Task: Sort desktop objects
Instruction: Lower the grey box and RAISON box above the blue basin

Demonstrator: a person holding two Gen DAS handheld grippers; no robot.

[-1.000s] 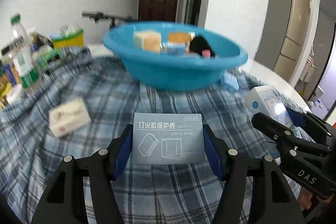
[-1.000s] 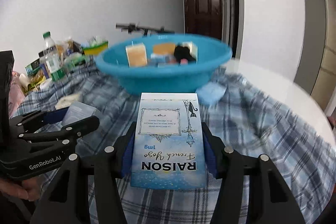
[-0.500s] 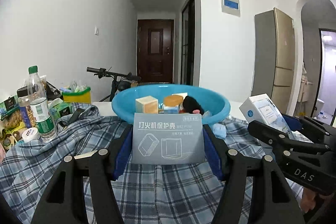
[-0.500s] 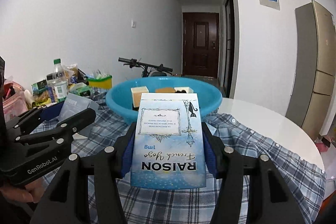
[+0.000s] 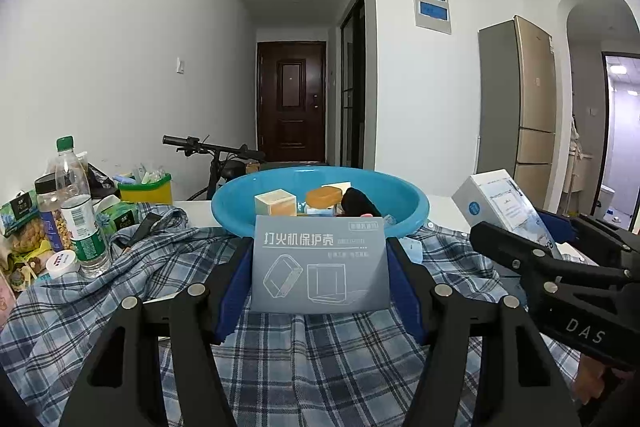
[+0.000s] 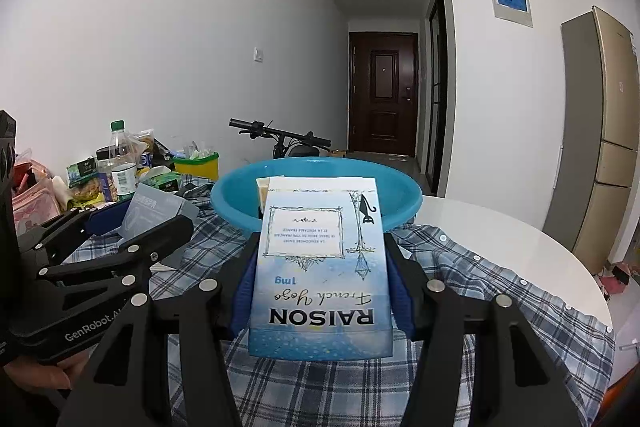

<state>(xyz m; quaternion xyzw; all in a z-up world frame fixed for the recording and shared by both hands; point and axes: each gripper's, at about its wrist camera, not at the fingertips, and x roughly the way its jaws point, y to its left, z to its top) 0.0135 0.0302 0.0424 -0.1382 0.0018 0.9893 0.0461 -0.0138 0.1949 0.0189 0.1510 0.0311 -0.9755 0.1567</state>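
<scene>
My left gripper (image 5: 320, 279) is shut on a flat grey box (image 5: 320, 265) printed with Chinese characters, held above the plaid cloth (image 5: 320, 355). My right gripper (image 6: 320, 267) is shut on a pale blue box (image 6: 320, 267) marked RAISON, seen upside down. Ahead of both stands a blue plastic basin (image 5: 404, 211) holding a cream box (image 5: 276, 202), an orange block (image 5: 324, 197) and a black item (image 5: 358, 203). In the left wrist view the right gripper (image 5: 560, 247) holds its blue box (image 5: 500, 203) at the right. In the right wrist view the left gripper (image 6: 128, 227) shows with the grey box (image 6: 156, 211).
A clear bottle with a green cap (image 5: 78, 211), snack packets (image 5: 24, 227), a nut jar (image 5: 50, 211) and a yellow-green tub (image 5: 146, 187) crowd the table's left side. Bare white tabletop (image 6: 500, 239) curves away at the right. A bicycle handlebar (image 5: 200, 143) stands behind the basin.
Both grippers have risen and tilted up with their boxes still held, so the basin sank lower in view and the hallway and door came into sight. Most of this happened in the first half second.
</scene>
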